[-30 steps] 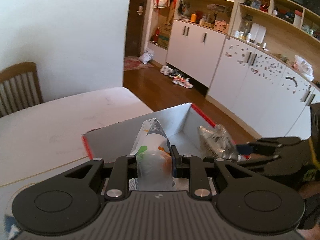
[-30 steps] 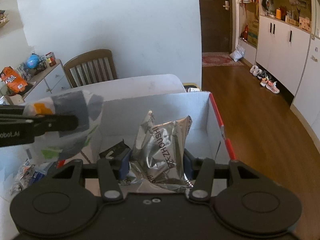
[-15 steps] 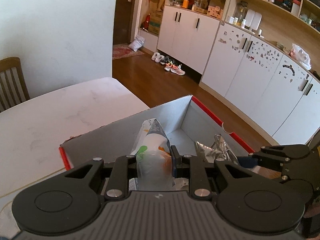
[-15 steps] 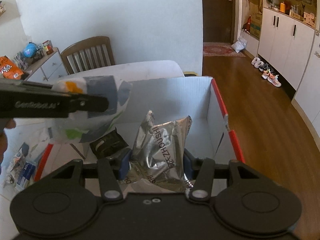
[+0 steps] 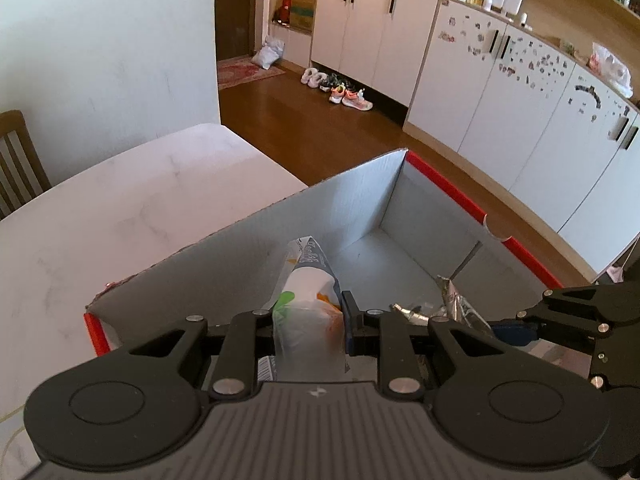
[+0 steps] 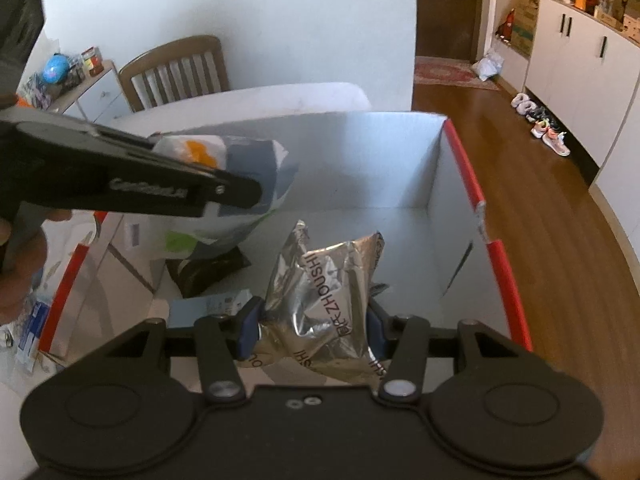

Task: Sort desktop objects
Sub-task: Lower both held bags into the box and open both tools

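A white cardboard box (image 5: 360, 196) with red rims stands at the table's corner; in the right wrist view its far wall (image 6: 360, 152) faces me. My left gripper (image 5: 308, 320) is shut on a white snack bag (image 5: 306, 304) with grey, green and orange print, held over the box's left side. That same white snack bag (image 6: 240, 184) hangs from the left gripper (image 6: 240, 192) in the right wrist view. My right gripper (image 6: 314, 322) is shut on a crumpled silver foil bag (image 6: 328, 288), held low inside the box. The silver foil bag (image 5: 452, 304) peeks out beside the right gripper (image 5: 500, 326).
A dark packet (image 6: 208, 270) and a pale blue card (image 6: 208, 306) lie on the box floor. Small packets (image 6: 30, 324) lie on the table left of the box. A wooden chair (image 6: 176, 68) stands behind the white table (image 5: 120, 216). Wooden floor and cabinets (image 5: 500, 92) lie beyond.
The left gripper has carried the white snack bag rightward and down, over the box. The right gripper has sunk a little deeper into the box with the foil bag.
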Motion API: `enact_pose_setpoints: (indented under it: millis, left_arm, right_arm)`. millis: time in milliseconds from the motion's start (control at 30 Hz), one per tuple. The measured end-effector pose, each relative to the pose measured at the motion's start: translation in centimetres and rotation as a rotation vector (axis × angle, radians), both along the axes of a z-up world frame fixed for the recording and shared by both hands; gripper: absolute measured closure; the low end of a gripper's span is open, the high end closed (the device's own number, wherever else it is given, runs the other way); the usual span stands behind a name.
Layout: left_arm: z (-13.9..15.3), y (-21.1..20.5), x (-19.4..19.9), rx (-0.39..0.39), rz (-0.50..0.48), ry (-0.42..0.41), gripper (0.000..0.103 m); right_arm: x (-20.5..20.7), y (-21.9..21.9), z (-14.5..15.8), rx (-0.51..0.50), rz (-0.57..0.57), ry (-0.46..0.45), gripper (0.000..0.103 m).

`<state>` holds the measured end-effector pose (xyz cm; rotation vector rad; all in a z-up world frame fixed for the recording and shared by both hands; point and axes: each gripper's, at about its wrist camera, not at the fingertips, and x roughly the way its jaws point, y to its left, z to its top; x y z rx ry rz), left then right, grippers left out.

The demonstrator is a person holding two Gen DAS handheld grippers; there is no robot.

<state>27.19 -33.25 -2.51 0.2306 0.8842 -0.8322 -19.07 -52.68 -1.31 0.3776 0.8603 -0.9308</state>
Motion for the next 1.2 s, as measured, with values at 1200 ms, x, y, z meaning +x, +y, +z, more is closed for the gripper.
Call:
enact_pose_setpoints:
  millis: [1200]
  left_arm:
    - [-2.0, -1.7, 1.0, 0.048, -0.005, 0.131, 0.041]
  right_arm:
    - [1.4, -0.6, -1.4, 0.101, 0.089, 0.051, 0.041]
